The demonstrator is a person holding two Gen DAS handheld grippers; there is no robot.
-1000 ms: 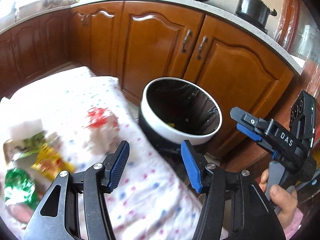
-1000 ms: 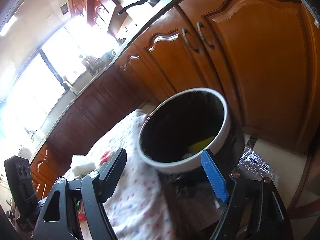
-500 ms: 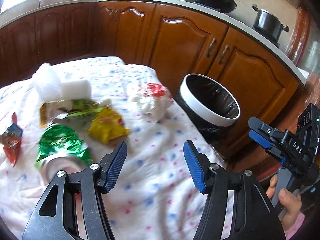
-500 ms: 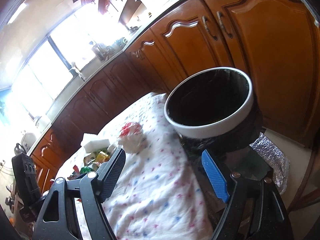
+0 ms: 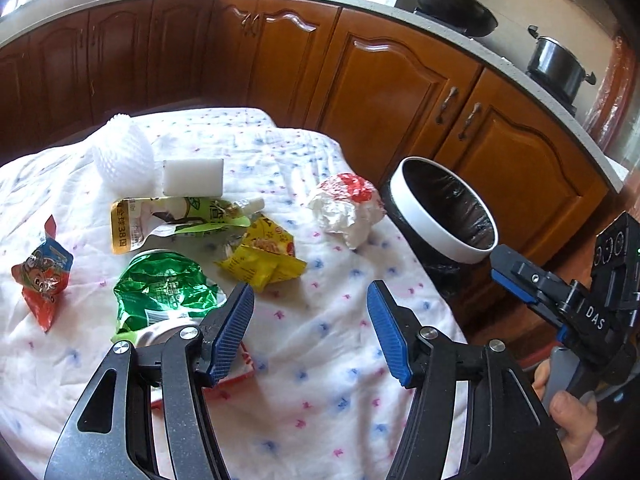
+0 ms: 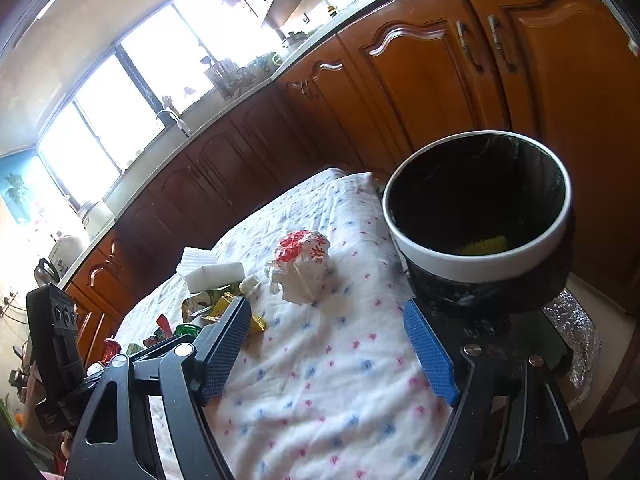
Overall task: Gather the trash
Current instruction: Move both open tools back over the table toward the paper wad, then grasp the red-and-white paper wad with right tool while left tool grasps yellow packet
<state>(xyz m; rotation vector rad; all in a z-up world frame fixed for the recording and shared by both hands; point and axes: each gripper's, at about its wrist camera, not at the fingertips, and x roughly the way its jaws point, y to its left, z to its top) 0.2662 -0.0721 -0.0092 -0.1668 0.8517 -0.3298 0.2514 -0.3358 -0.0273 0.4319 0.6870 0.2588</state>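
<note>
Looking down along my left gripper (image 5: 310,322), I see the largest thing first: a table under a white cloth (image 5: 320,380) dotted with small pink and blue marks, filling most of the view. Behind it runs a row of brown wooden cabinets (image 5: 384,92) beneath a pale countertop, with a dark pan (image 5: 456,10) and a black pot (image 5: 556,66) on the far right.

The bin (image 5: 442,216), white-rimmed with a black liner, stands just off the table's right edge; from my right wrist camera I can see something yellow lying at its bottom (image 6: 484,245).

The trash sits on the cloth, left of the bin. Nearest the bin is a crumpled white bag with red print (image 5: 346,208). Further left lie a white foam net (image 5: 122,160) and a white block (image 5: 193,178) touching it at the far side. Below those a green and white pouch (image 5: 172,220) lies flat, a yellow wrapper (image 5: 266,258) is just right of it, and a crumpled green wrapper (image 5: 164,290) lies near my left gripper's left finger. A red and blue wrapper (image 5: 42,276) lies apart at the far left.

Both grippers hang above the cloth, spread wide with nothing between the blue pads. My right gripper (image 6: 326,354) is near the table's right edge, close to the bin.
</note>
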